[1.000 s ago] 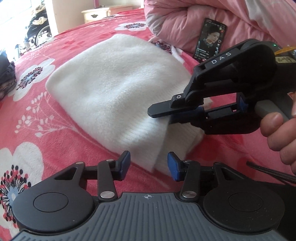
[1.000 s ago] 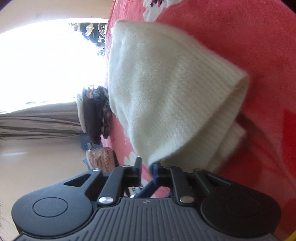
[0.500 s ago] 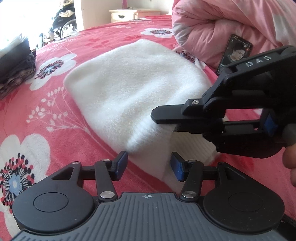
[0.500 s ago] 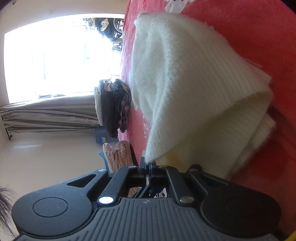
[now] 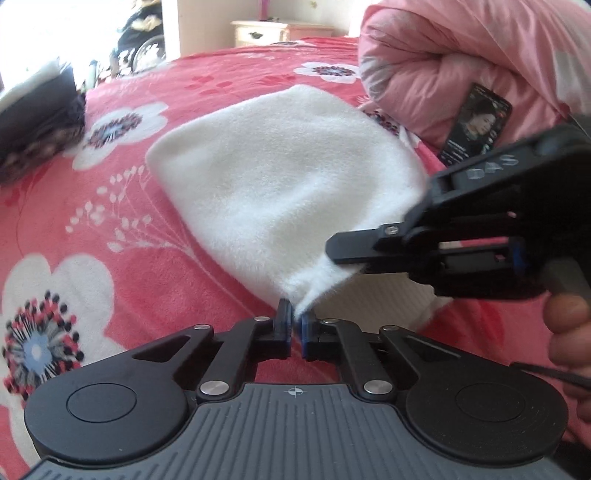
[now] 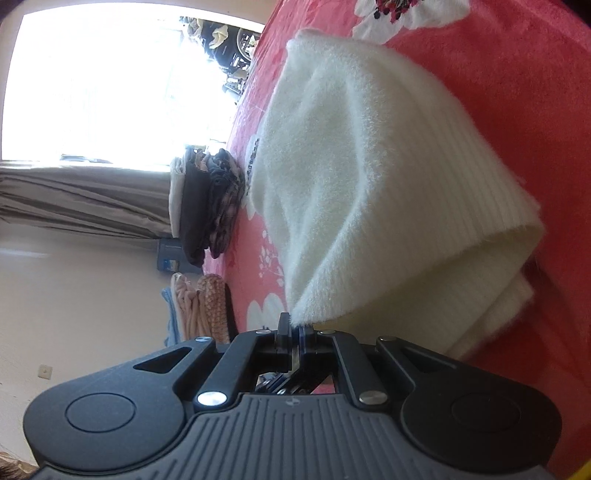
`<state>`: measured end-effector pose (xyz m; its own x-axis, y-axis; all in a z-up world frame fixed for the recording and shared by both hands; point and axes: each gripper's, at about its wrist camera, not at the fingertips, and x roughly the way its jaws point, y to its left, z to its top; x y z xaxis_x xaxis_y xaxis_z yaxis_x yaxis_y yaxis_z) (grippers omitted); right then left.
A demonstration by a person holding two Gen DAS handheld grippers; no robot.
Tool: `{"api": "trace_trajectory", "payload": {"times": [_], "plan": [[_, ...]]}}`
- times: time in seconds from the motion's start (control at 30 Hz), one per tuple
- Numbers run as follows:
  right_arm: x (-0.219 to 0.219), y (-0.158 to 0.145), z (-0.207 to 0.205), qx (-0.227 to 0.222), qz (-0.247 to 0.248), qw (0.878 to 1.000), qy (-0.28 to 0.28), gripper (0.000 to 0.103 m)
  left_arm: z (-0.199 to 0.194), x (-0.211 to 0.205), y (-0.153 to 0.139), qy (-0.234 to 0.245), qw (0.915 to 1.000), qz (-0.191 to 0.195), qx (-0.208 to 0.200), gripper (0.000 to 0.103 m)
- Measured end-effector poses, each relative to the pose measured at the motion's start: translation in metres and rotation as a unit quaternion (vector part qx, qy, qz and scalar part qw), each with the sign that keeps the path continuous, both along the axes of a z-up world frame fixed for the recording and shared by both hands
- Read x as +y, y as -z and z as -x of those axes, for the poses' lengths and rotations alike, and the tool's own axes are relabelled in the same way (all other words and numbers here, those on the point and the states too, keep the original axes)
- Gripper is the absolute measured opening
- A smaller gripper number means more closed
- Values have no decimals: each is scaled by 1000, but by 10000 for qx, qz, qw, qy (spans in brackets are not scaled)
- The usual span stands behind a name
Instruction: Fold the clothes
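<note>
A fluffy white sweater (image 5: 280, 184) lies partly folded on a red flowered bedspread (image 5: 110, 258). My left gripper (image 5: 293, 325) is shut on the sweater's near corner. My right gripper (image 5: 343, 254) comes in from the right in the left wrist view, shut on the same near edge a little to the right. In the right wrist view, which is rolled sideways, the right gripper (image 6: 295, 328) pinches the sweater (image 6: 369, 192), whose top layer is lifted off the ribbed layer below.
A pink duvet (image 5: 461, 66) is bunched at the back right with a phone (image 5: 476, 125) leaning on it. A stack of dark folded clothes (image 5: 37, 118) sits at the left edge, also in the right wrist view (image 6: 207, 206). A nightstand (image 5: 273, 31) stands beyond the bed.
My left gripper was open around the sweater's near edge and has shut on its corner. The right gripper stays shut on the edge and has lifted it a little.
</note>
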<state>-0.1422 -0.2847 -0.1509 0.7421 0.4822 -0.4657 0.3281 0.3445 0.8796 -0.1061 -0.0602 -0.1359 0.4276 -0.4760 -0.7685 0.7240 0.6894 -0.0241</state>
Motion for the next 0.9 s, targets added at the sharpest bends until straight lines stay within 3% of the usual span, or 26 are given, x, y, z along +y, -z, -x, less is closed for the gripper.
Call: {"api": "trace_trajectory", "payload": {"times": [0.1, 0.2, 0.33, 0.47, 0.57, 0.63, 0.73, 0.83, 0.9], "plan": [[9, -11, -6, 111, 789, 9964, -291, 4, 12, -3, 1, 619, 9969, -261, -412, 2], [16, -33, -6, 111, 1622, 9836, -778, 3, 17, 0, -1, 1119, 9921, -324, -469, 2], [12, -26, 3, 737, 1826, 9739, -1125, 3, 16, 2, 1, 1395, 9893, -336, -250, 1], [11, -56, 7, 381, 2039, 9710, -1192, 3, 17, 2, 1, 1697, 9852, -216, -79, 1], [5, -36, 13, 928, 2036, 9673, -1194, 3, 18, -1, 6, 1893, 9816, -120, 224, 0], [6, -43, 8, 812, 1904, 9722, -1094, 3, 17, -2, 0, 1959, 9804, -24, 197, 0], [8, -70, 3, 319, 2110, 9699, -1175, 2, 8, -5, 0, 1910, 9805, 106, 446, 0], [8, -49, 16, 901, 2179, 9635, -1269, 2, 11, -8, 6, 1988, 9786, 30, 536, 0], [1, -46, 23, 1028, 2014, 9673, -1149, 2, 4, -7, 0, 1967, 9774, 177, 757, 0]]}}
